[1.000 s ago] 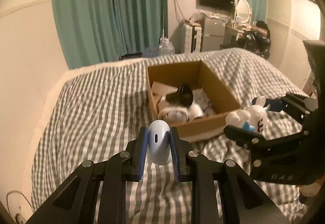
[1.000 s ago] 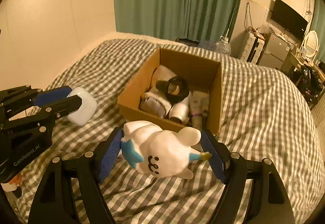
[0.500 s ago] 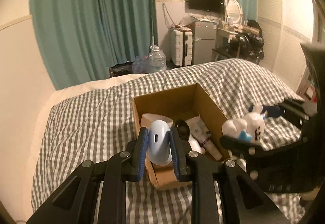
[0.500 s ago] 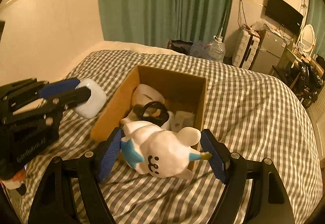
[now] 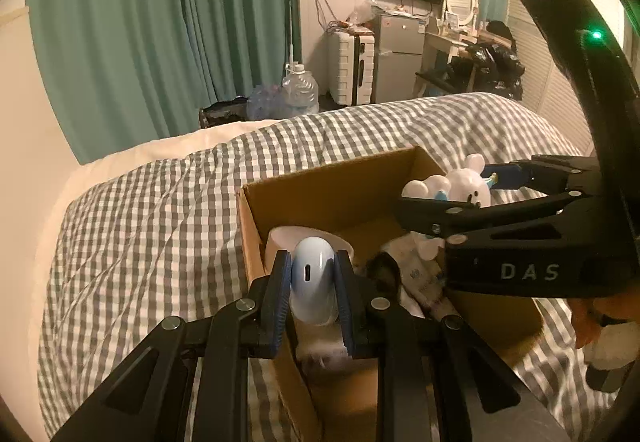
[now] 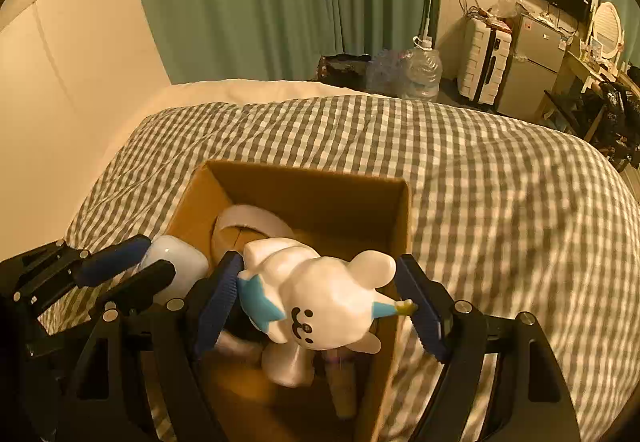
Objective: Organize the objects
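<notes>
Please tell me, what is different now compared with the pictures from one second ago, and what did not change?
Both grippers moved forward from over the checked blanket to above the open cardboard box. The left gripper carried the small white case with it, and the right gripper carried the white toy figure. Nothing was grasped or released: both grips stayed closed, and the box stayed on the bed with its contents.
</notes>
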Motion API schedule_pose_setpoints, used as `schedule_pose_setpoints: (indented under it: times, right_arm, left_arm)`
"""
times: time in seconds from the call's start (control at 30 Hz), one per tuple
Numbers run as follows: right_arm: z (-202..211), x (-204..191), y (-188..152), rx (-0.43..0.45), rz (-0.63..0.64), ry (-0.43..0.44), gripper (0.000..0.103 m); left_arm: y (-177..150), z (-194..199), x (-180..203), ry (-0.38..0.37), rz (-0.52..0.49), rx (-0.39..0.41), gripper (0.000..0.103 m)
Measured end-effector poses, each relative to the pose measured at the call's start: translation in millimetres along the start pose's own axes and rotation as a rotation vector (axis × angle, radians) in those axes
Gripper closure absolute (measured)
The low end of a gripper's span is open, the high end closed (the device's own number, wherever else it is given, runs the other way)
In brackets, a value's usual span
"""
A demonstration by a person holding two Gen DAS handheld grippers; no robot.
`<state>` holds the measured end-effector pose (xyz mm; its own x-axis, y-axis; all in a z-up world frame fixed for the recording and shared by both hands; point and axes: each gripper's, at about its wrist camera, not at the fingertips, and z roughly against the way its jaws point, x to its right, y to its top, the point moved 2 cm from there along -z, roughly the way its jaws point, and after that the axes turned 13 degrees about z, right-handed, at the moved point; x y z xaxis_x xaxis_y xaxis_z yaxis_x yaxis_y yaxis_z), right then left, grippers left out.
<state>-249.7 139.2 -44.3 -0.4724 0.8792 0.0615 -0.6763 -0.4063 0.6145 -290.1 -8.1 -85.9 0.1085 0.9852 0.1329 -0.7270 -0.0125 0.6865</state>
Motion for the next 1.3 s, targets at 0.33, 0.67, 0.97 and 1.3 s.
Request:
schedule_pose_setpoints:
  times: [0.33,0.67,0.97,1.3]
  right_arm:
    - [-46.0,14.1,17.7,-0.018,-0.025,0.012,0.025]
    - [-13.4,24.0,16.6,0.047,-0.103,0.03,0.016]
    - [117.6,19.3,10.3,0.175,-0.088,-0.062,0.01]
    - [231.0,-1.0,-9.1,0.313,-0.056,-0.167,0.009]
  left_arm:
    - [9.4,-35.3,-9.4,-0.047,0.002,-0.012,0.081]
    - [9.1,-8.5,-12.0,-0.064,0.003,0.009,0.04]
    - [20.7,96.9,-12.9,-0.019,0.041,0.131,0.017]
    - [25.7,207.7,-3.1,0.028,0.03,0.305,0.005]
